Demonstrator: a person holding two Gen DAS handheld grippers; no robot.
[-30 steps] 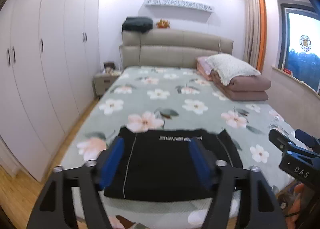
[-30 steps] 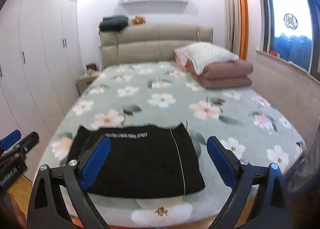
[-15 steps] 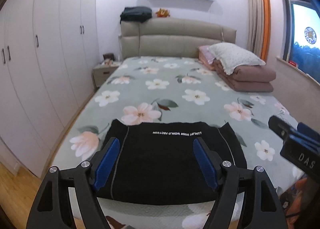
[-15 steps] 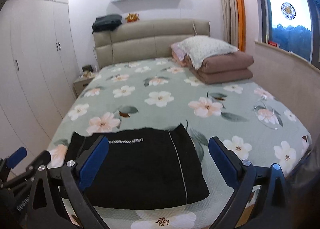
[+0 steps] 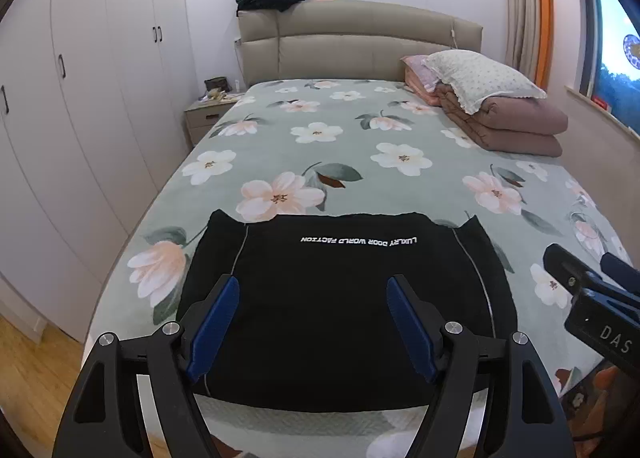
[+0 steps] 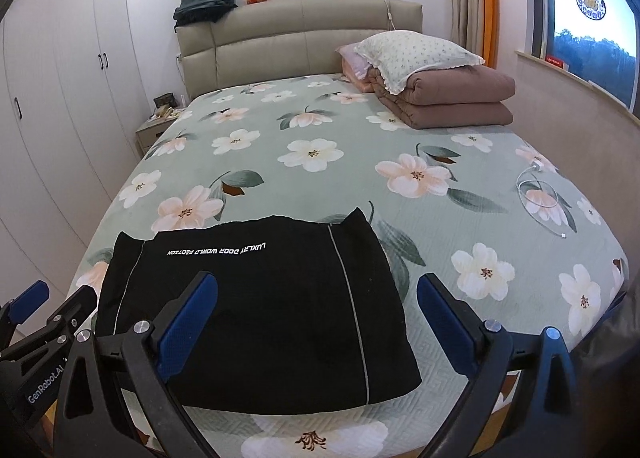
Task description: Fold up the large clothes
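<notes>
A black garment with white lettering and thin grey seams lies folded flat near the foot of the flowered bed. My left gripper hovers above its near half, jaws open, nothing between the blue pads. My right gripper hangs open over the garment's right edge, one pad above the cloth and the other above the bedspread. Each gripper shows at the other view's edge: the right one, the left one.
Folded brown quilts with a pillow sit at the bed's far right. A white cable lies on the right side. Wardrobes line the left wall, with a nightstand beside the headboard.
Both grippers have sunk toward the bed and tilted downward. The garment now looks larger and sits higher between the fingers. It has not moved, and both jaws stayed open.
</notes>
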